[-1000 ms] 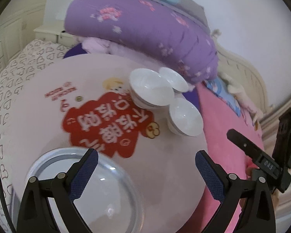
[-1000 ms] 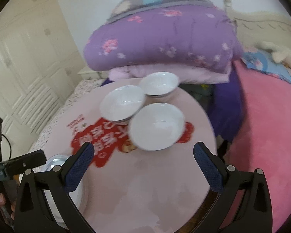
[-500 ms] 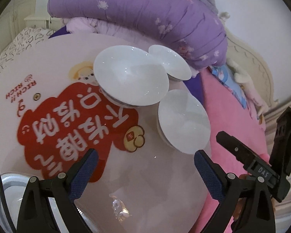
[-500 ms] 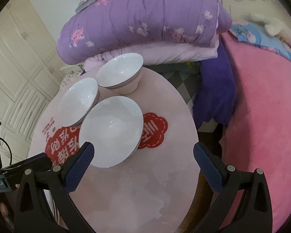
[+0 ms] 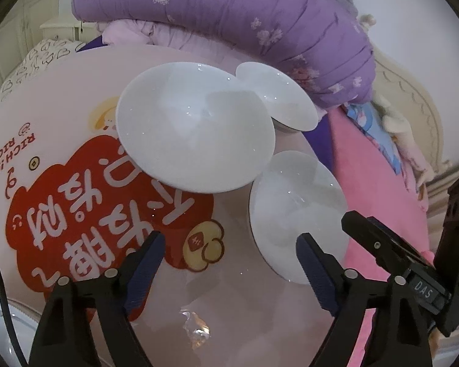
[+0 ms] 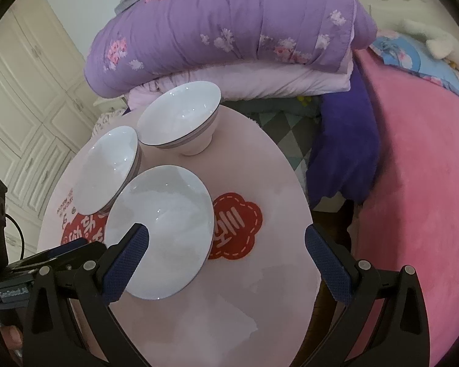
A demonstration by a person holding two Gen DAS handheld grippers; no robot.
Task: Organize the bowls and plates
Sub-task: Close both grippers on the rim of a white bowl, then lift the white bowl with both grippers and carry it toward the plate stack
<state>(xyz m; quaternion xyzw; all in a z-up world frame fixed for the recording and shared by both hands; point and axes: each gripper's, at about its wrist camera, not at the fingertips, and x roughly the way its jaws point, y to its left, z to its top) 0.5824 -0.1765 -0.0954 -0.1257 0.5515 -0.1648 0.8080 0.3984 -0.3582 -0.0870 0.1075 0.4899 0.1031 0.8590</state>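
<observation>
While three white bowls [image 6: 160,232] sit empty, left gripper [image 5: 229,263] jaws closing on nothing, right gripper [image 6: 226,255] jaws wide, empty.

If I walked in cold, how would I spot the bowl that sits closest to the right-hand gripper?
Find the round pink table in front of the folded purple quilt. Three white bowls cluster on it; take the nearest bowl, at the table's near side. Unlike the other two, it sits right beside the small red cloud-shaped sticker and partly behind the right gripper's blue-padded finger.
</observation>
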